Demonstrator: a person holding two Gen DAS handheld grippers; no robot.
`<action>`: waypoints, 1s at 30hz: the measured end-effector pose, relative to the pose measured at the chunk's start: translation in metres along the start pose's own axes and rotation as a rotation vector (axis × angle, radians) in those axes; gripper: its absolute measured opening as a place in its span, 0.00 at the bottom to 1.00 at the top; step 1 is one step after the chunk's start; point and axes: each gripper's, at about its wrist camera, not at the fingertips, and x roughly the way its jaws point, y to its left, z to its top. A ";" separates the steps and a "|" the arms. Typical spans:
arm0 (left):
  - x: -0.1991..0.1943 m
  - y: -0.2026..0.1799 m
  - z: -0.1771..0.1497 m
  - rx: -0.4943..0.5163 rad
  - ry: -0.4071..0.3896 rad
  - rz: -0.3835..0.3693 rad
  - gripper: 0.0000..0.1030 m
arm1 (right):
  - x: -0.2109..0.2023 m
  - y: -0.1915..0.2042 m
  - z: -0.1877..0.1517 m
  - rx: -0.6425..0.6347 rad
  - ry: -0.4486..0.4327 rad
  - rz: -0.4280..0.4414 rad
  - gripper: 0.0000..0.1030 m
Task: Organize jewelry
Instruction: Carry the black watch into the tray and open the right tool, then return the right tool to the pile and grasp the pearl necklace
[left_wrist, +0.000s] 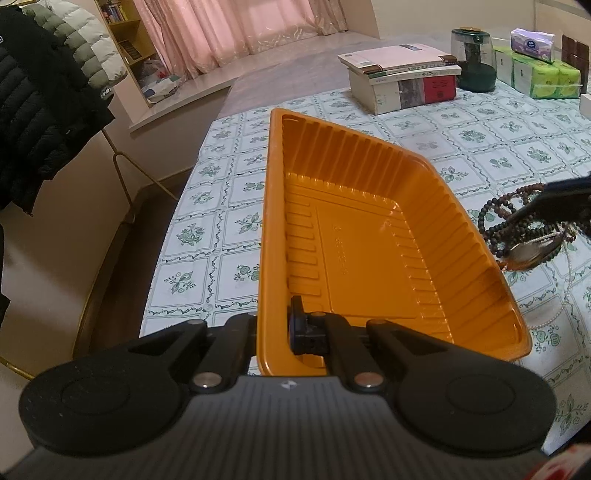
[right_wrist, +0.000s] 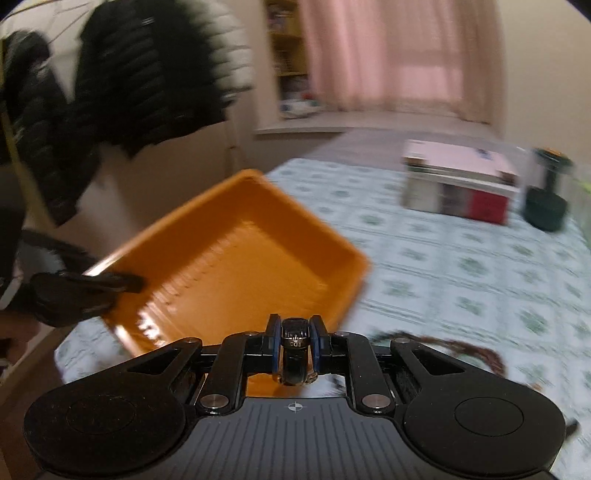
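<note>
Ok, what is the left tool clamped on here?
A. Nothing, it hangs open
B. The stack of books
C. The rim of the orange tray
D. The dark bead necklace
C: the left tool is shut across the near rim of the orange tray, one finger outside and one inside.

Orange tray (left_wrist: 369, 236) inside is bare, open from above; its ribbed walls block entry from the sides. Left gripper (left_wrist: 273, 332) clamps the near rim, lower centre of frame. Bead pile (left_wrist: 517, 221) crowds the tablecloth (left_wrist: 221, 221) at right edge. Books (left_wrist: 402, 81) and jar (left_wrist: 472, 59) stand upper right, open cloth between.
</note>
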 end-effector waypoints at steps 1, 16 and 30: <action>0.000 0.000 0.000 0.002 0.000 -0.002 0.02 | 0.007 0.006 -0.001 -0.016 0.007 0.013 0.15; 0.003 0.003 0.000 0.005 0.000 -0.013 0.02 | 0.044 0.026 -0.022 -0.058 0.053 0.089 0.33; 0.003 0.003 -0.002 -0.007 -0.002 -0.011 0.02 | -0.014 -0.055 -0.092 0.196 0.129 -0.205 0.57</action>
